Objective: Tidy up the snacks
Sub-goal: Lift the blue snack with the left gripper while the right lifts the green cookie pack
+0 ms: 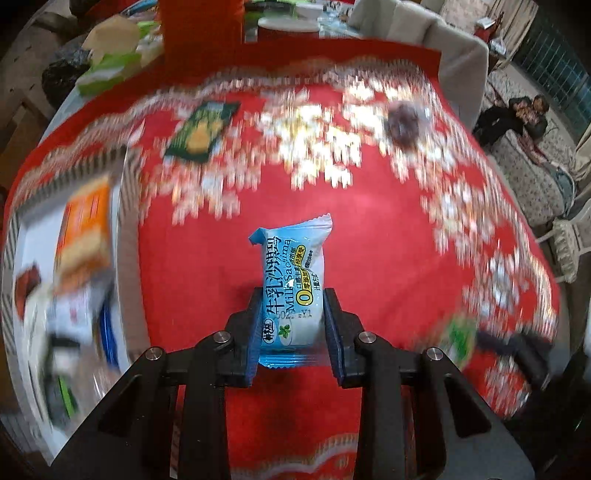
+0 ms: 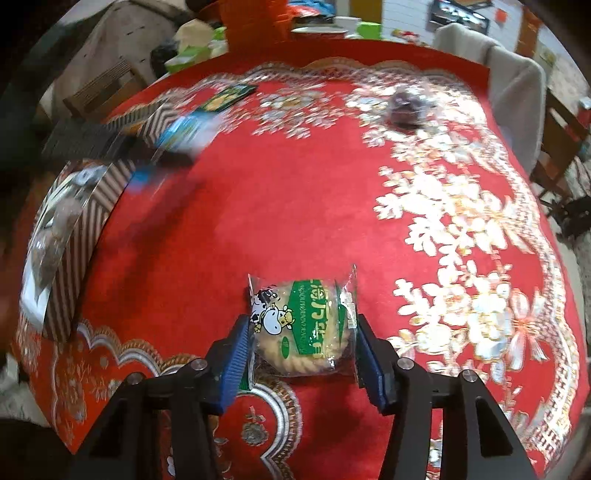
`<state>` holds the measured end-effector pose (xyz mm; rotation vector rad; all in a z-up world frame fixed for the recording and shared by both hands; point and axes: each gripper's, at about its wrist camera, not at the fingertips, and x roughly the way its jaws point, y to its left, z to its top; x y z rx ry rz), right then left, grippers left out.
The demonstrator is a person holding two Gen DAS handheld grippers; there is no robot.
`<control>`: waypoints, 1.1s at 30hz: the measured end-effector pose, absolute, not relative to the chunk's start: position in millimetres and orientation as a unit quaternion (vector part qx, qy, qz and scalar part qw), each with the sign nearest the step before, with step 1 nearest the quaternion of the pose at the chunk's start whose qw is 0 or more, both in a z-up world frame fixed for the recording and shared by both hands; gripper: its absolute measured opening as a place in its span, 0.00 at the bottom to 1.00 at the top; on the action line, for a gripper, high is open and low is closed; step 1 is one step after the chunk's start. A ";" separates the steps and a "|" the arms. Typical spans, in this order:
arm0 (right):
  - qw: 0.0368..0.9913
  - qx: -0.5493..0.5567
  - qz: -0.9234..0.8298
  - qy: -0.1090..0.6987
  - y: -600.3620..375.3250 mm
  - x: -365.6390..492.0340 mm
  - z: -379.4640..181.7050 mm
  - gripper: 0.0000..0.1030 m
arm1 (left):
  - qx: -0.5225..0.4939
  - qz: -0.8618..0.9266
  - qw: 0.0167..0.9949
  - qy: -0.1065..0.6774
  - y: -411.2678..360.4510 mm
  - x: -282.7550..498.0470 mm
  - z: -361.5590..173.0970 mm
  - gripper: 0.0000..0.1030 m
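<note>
Snacks fill my striped box (image 1: 129,206) at nine o'clock; left hand-held gripper (image 1: 291,317) clamps the blue packet (image 1: 291,291), long axis toward twelve; right hand-held gripper (image 2: 301,347) pinches the cookie packet (image 2: 303,328).

Home dining room: desk under red gold-embroidered cloth (image 2: 295,206), cloth-draped chairs (image 1: 458,62), stacked white plates (image 1: 288,24), patterned floor (image 1: 532,177).

Blue sachima pkt (image 1: 291,291), cookie pkt (image 2: 303,328), upright.

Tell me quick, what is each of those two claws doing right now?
Left gripper: shut on the light blue plastic-wrapped Sachima snack.
Right gripper: jaws around the clear-and-green wrapped round cookie; whether they press it cannot be told.
</note>
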<state>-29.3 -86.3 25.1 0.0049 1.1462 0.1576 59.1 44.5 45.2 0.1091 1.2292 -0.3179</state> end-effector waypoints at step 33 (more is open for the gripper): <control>0.852 0.031 0.090 0.515 -36.9 -32.3 61.7 0.51 | 0.021 -0.114 0.841 0.528 117.2 25.5 88.8 0.28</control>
